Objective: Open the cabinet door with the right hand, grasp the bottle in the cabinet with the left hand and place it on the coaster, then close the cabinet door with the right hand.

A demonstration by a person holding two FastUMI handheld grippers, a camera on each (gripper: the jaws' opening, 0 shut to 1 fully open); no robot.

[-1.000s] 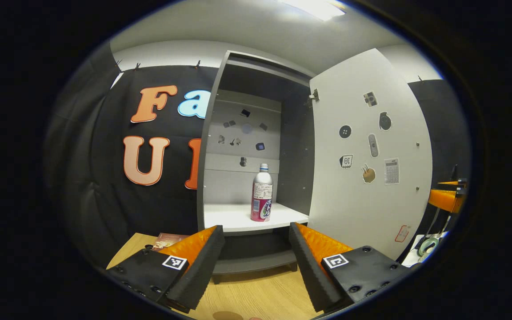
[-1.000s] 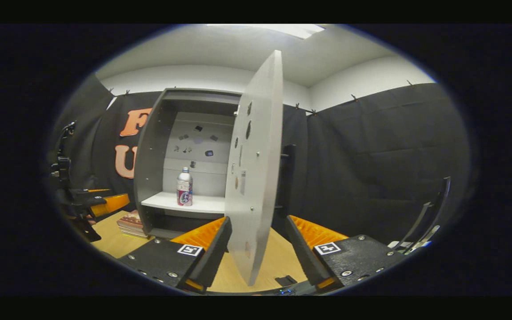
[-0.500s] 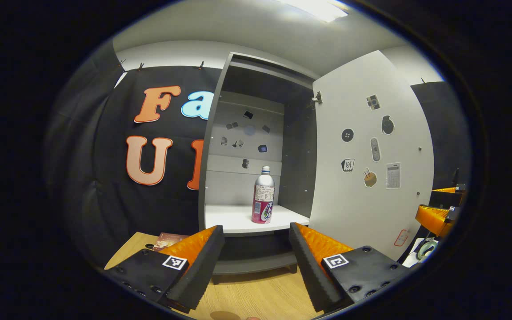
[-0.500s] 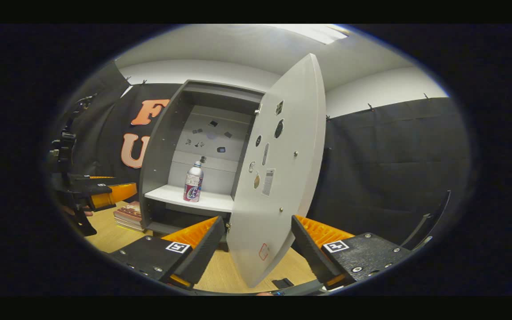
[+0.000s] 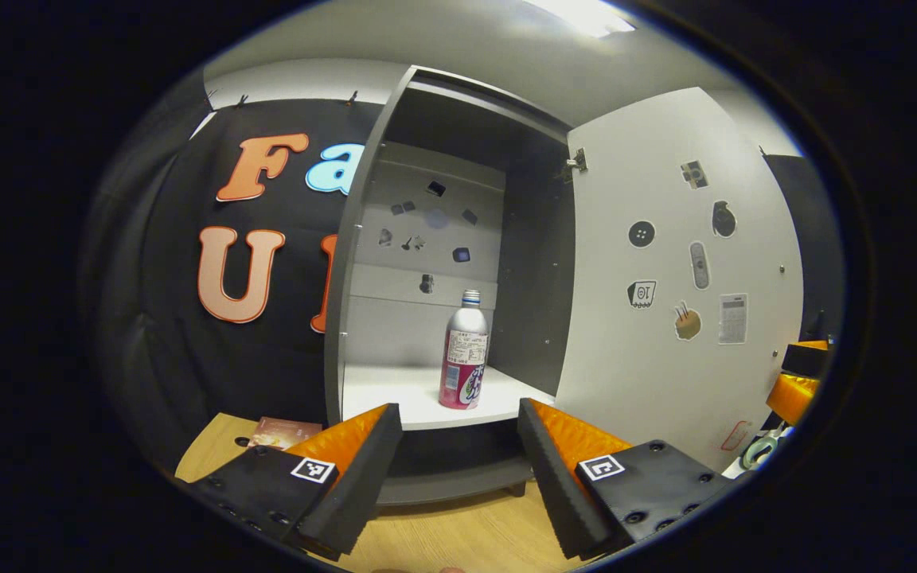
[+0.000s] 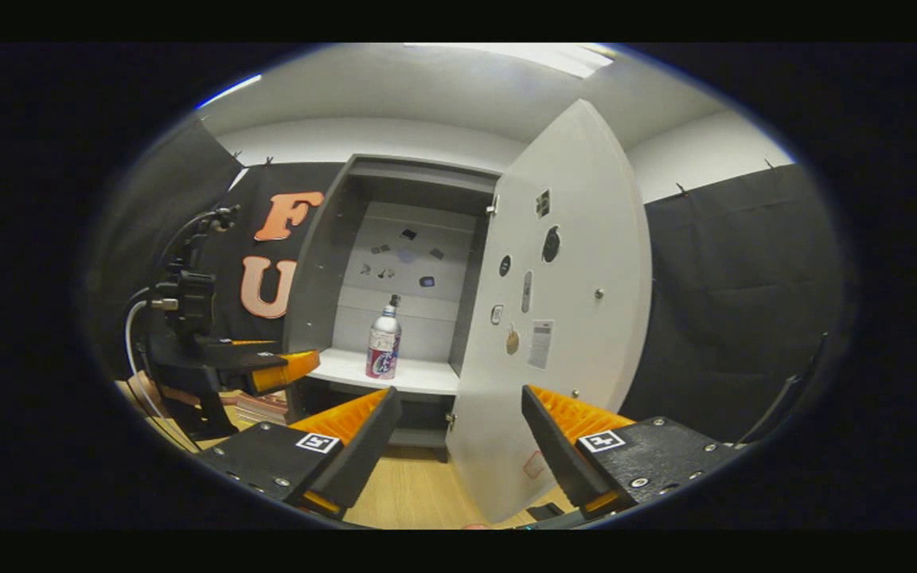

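The grey cabinet (image 5: 363, 239) stands with its door (image 5: 681, 270) swung wide to the right. A silver bottle with a pink label (image 5: 465, 352) is upright on the white shelf (image 5: 395, 390). My left gripper (image 5: 458, 458) is open, level with the shelf's front edge and short of the bottle. In the right gripper view the bottle (image 6: 384, 344) stands on the shelf, the door (image 6: 578, 318) hangs open just ahead, and my right gripper (image 6: 458, 442) is open with nothing held. The left gripper (image 6: 267, 370) reaches in from the left toward the cabinet (image 6: 315, 263).
A wooden tabletop (image 5: 458, 533) runs under the cabinet. Some books (image 5: 279, 434) lie on it to the cabinet's left. Stickers dot the door's inner face and the cabinet's back panel. The right gripper's tip (image 5: 797, 382) shows at the far right past the door.
The left gripper has moved closer to the cabinet and bottle. The right gripper has drawn back and swung left, off the door's edge, now facing the door's inner side.
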